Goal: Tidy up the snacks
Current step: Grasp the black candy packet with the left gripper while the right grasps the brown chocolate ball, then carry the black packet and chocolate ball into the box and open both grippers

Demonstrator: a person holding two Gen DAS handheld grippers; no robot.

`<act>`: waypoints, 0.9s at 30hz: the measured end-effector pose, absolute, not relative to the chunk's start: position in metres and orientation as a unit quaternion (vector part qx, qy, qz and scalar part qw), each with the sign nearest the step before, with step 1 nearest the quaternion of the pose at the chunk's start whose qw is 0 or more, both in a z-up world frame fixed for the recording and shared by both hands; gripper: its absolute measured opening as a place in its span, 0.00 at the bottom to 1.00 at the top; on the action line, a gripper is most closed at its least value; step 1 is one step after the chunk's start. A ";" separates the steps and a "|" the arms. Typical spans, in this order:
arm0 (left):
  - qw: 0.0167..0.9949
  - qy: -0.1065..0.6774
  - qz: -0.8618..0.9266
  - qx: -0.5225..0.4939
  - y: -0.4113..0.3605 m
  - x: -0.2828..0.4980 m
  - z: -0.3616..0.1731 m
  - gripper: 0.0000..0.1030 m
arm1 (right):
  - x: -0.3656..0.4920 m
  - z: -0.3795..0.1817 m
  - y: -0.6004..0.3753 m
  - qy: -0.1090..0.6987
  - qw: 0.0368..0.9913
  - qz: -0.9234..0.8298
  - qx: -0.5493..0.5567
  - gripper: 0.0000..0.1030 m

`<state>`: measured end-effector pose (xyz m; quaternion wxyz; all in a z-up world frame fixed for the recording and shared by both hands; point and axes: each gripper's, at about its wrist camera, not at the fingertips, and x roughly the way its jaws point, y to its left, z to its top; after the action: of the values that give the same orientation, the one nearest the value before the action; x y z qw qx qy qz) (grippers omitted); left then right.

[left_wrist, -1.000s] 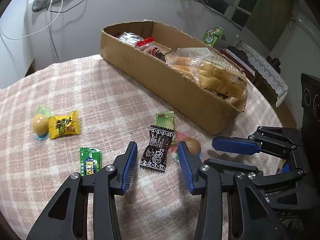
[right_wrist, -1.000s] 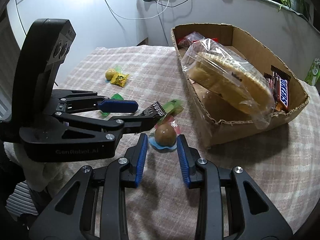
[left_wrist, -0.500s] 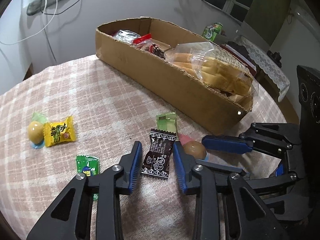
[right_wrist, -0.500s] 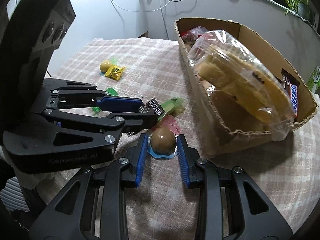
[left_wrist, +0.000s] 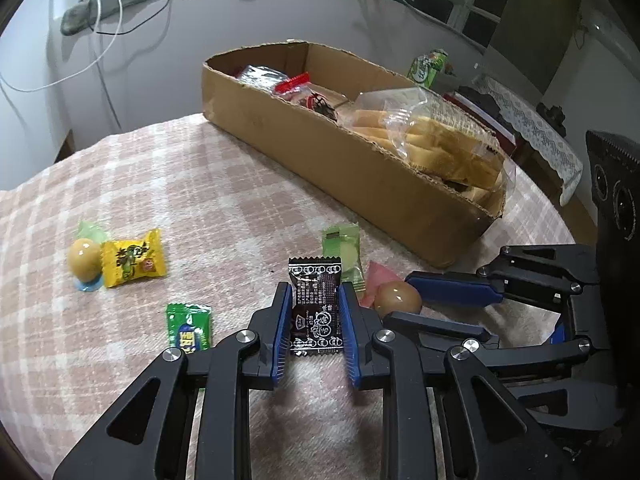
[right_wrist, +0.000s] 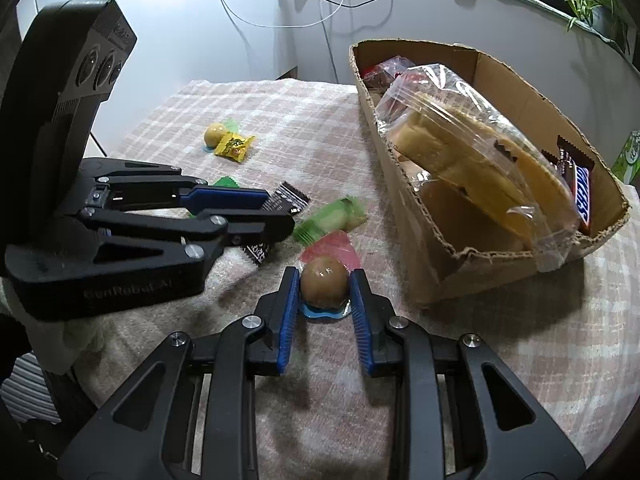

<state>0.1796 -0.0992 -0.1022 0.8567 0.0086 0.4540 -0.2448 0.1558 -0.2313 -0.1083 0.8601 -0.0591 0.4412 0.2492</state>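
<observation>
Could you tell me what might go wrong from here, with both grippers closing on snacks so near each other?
The left gripper straddles the black packet and the right gripper straddles the brown ball candy, almost side by side, so their fingers could collide when lifting. The flat packet may slip from an edge pinch. The round candy could roll out and nudge the pink wrapper.

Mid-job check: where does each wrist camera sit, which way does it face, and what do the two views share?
Left wrist view: on the left gripper, facing along its fingers at the black printed snack packet on the pink plaid tablecloth; right gripper shows at right.
Right wrist view: on the right gripper, facing the round brown candy ball; left gripper shows at left.
Shared: both show the long cardboard box, packet and ball.
</observation>
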 end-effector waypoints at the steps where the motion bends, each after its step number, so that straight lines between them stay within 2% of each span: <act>1: 0.858 0.452 -0.244 0.007 -0.097 0.179 -0.101 0.21 | 0.155 -0.107 -0.232 0.441 0.860 0.249 -0.059 0.26; 7: 0.862 0.446 -0.241 -0.003 -0.089 0.175 -0.093 0.21 | 0.146 -0.095 -0.242 0.432 0.865 0.250 -0.052 0.26; 8: 0.863 0.444 -0.240 -0.006 -0.087 0.174 -0.091 0.19 | 0.144 -0.092 -0.243 0.429 0.866 0.251 -0.050 0.26; 9: 0.863 0.444 -0.240 -0.009 -0.085 0.175 -0.089 0.12 | 0.142 -0.090 -0.244 0.427 0.867 0.252 -0.050 0.26; 17: 0.860 0.447 -0.246 -0.013 -0.085 0.175 -0.090 0.12 | 0.139 -0.090 -0.249 0.430 0.866 0.251 -0.046 0.26; 19: 0.858 0.456 -0.236 -0.006 -0.087 0.176 -0.095 0.17 | 0.139 -0.091 -0.251 0.431 0.866 0.250 -0.044 0.26; 20: 0.857 0.461 -0.231 -0.002 -0.089 0.176 -0.097 0.26 | 0.140 -0.092 -0.252 0.432 0.866 0.250 -0.044 0.26; 21: 0.856 0.462 -0.233 0.000 -0.090 0.176 -0.098 0.28 | 0.140 -0.092 -0.252 0.432 0.866 0.249 -0.044 0.26; 27: 0.852 0.469 -0.230 0.024 -0.098 0.173 -0.104 0.28 | 0.142 -0.091 -0.258 0.431 0.868 0.245 -0.041 0.26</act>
<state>0.1733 -0.0980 -0.1045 0.8523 0.0238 0.4689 -0.2303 0.1423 -0.2575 -0.0913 0.8678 -0.0409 0.4305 0.2445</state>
